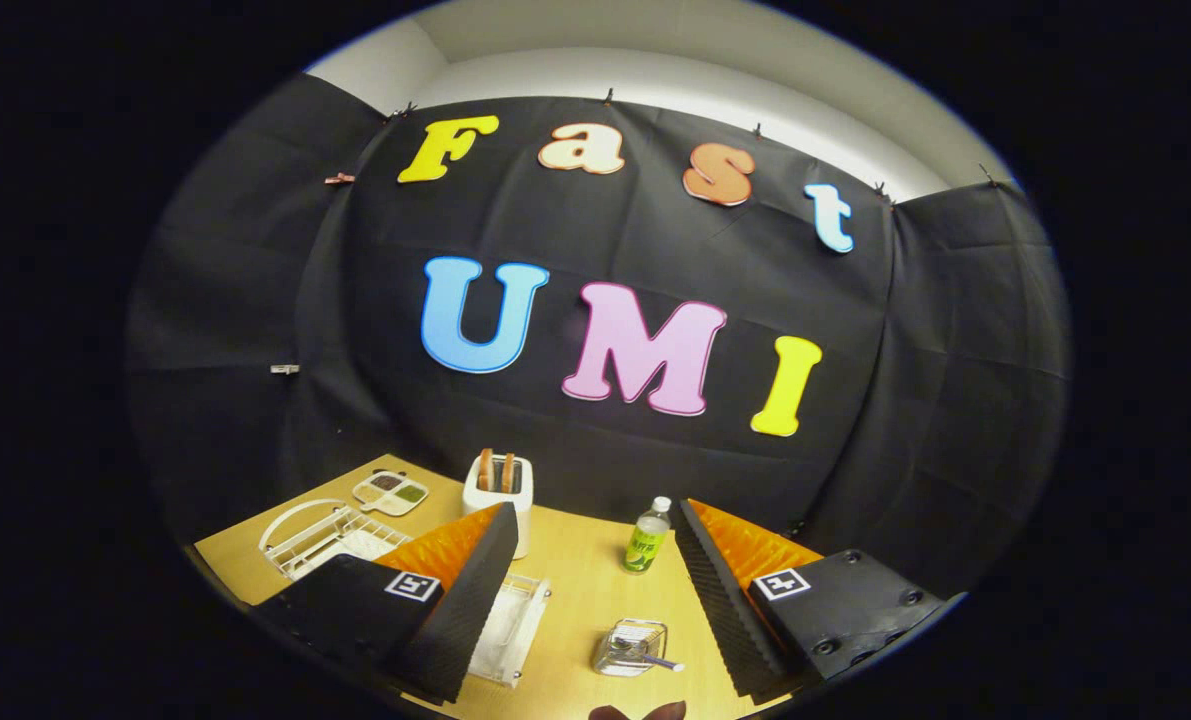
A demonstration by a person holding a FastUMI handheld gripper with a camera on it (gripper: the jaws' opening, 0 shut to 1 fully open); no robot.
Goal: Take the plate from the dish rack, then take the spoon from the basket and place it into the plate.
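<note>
**Now reach for the plate — with wide, empty fingers**

First, you have nothing in hand: the gripper (590,590) stands wide open, its 2 ribbed fingers (475,590) spread well apart, touching nothing and held above the wooden table (585,560).

The white wire dish rack (325,535) sits beyond the left finger, toward the far left of the table. A pale shape lies inside it, which I judge to be the plate, though it is too small to be sure. Swing the tool left and lower it toward the rack, keep the fingers spread until 1 pad sits on each face of the plate's rim, then close and lift along the wires so the rack does not drag.

The spoon (650,658) lies in the small wire basket (630,648) between the fingers, near you, its handle poking out to the right — leave it for later.

Mind the neighbours: a white toaster (500,495) with 2 slices stands just past the left fingertip, a green bottle (647,538) stands ahead between the fingers, and a clear tray (515,625) lies beside the left finger.
</note>
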